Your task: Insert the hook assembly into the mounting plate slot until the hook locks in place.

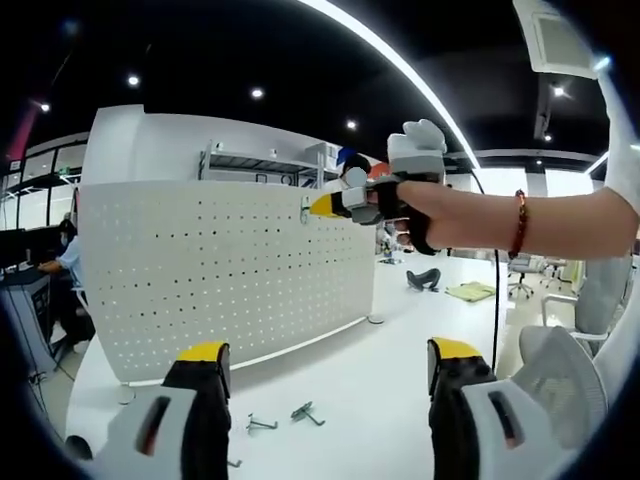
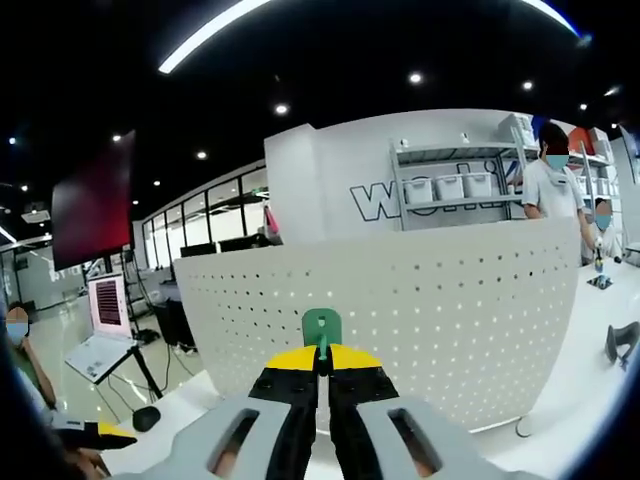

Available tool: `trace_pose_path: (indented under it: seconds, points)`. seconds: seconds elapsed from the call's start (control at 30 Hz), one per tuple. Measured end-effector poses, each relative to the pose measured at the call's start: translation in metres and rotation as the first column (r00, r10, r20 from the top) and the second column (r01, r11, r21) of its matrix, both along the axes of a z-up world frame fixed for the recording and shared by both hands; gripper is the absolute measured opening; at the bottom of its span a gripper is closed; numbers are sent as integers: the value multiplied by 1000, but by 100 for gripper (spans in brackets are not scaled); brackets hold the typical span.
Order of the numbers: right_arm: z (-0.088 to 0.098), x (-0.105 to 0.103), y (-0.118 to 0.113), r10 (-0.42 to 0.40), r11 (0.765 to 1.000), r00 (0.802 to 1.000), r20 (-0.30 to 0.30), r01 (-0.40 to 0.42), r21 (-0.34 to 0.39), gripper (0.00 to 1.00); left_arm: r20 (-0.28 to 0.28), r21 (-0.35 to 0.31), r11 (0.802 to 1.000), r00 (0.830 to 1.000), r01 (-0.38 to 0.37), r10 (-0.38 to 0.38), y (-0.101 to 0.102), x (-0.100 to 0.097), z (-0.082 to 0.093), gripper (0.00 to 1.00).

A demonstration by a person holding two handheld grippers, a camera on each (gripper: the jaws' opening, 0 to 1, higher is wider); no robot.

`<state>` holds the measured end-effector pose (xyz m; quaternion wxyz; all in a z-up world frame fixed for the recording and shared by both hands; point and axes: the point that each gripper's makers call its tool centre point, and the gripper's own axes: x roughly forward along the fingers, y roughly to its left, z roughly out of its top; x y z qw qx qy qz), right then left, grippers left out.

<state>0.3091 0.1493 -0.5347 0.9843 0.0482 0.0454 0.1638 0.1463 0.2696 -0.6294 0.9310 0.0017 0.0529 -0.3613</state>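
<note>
Our right gripper (image 2: 322, 372) has its fingers clenched on the green hook (image 2: 322, 328), which pokes out just past the tips, right up against the white pegboard (image 2: 440, 300). Our left gripper (image 1: 325, 365) has its fingers spread wide, grasping nothing, with two spare hooks (image 1: 285, 416) lying on the bench (image 1: 400, 340) between them.

A small green plastic hook piece with a rounded top (image 2: 322, 330) stands upright against the white perforated metal mounting plate (image 2: 440, 310), which is set upright on a white table; two loose grey metal hooks (image 1: 285, 417) lie flat on the table before it
</note>
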Motion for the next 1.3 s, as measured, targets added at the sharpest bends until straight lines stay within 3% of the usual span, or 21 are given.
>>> trace_pose_path:
  seconds: [0.83,1.3]
  points:
    - [4,29,-3,-54,998,998,10,54,-40,1,-26,25,1000,1000,-11,12,8,4,-8,83]
    - [11,48,-9,-83,994,996,17,84,-69,1,-8,19,1000,1000,-18,18,12,5,-1,83]
